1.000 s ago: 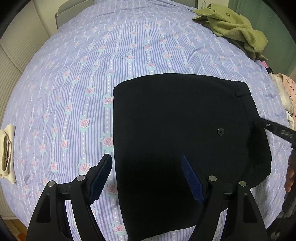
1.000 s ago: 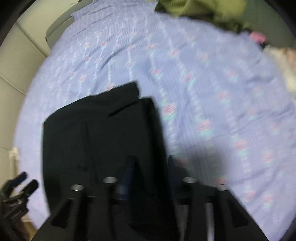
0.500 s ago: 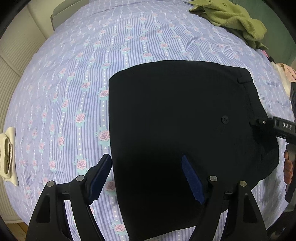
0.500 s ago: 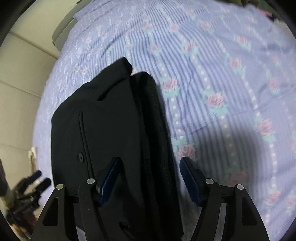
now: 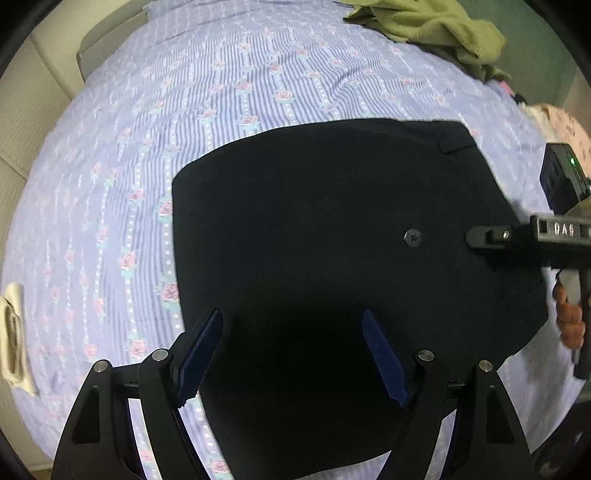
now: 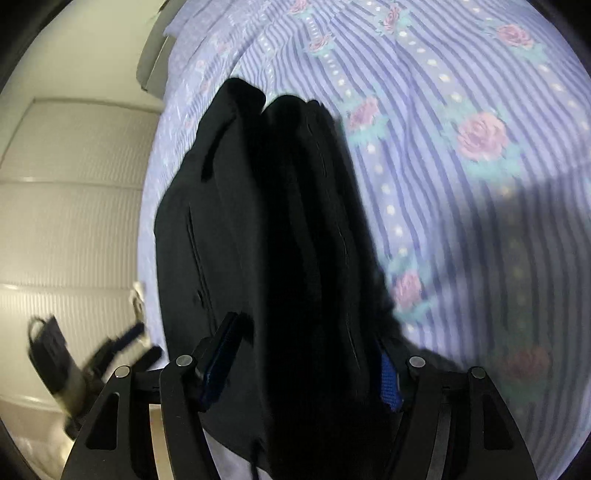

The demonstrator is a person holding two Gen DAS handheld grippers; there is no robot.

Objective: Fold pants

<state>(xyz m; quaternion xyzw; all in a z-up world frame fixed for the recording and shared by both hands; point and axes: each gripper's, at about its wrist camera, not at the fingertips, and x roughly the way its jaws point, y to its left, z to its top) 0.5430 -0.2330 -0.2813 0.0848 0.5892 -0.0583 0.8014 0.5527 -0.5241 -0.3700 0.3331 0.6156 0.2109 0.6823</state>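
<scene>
Black pants (image 5: 332, 240) lie folded into a compact, roughly rectangular bundle on a bed, on a bedsheet (image 5: 229, 110) striped in lilac and printed with pink roses. A small dark button (image 5: 412, 236) shows on the top layer, and a belt loop (image 5: 456, 146) sits at the far right corner.

The left tool (image 5: 293, 352) hangs above the near part of the pants with its jaws standing wide apart; its blue pads (image 5: 201, 352) press on nothing.

The right tool (image 6: 303, 363) is low at the right end of the bundle. Its jaws straddle the stacked edges of the folded layers and are closing, with the fabric between them. Whether the pads already pinch the cloth cannot be told. In the left wrist view this tool reaches in from the right edge, with a person's hand (image 5: 570, 321) on its handle.

An olive-green garment (image 5: 436, 29) lies crumpled at the far side of the bed, well apart from the pants. No container is in view.
</scene>
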